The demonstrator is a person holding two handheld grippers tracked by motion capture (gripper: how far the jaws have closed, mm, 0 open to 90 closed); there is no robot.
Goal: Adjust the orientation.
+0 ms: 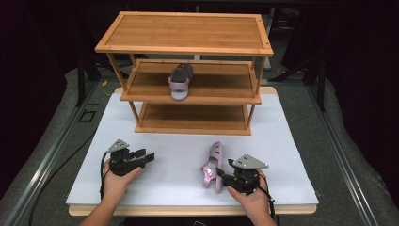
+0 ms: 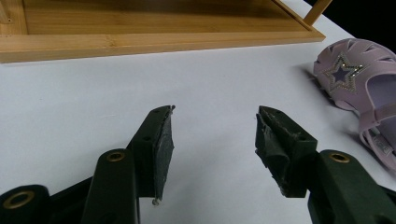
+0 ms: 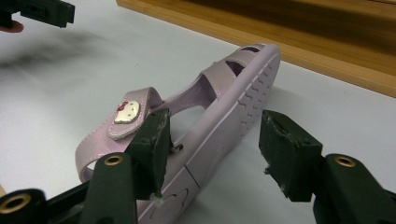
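Right gripper [image 3: 212, 140] open, jaws straddling pink sandal's [image 3: 196, 126] heel near tabletop's [image 1: 188, 165] front edge; left gripper [image 2: 215, 135] open, empty.

Open white desk [image 1: 179, 165] lies between the left gripper [image 1: 147, 156] and the pink sandal [image 1: 212, 165]; passage there is unobstructed. The sandal, tipped on its side, sits between the right gripper's [image 3: 212, 144] spread jaws. Beyond, the wooden shoe rack [image 1: 188, 89] blocks the desk's far half; a second sandal [image 1: 180, 81] occupies its middle shelf.
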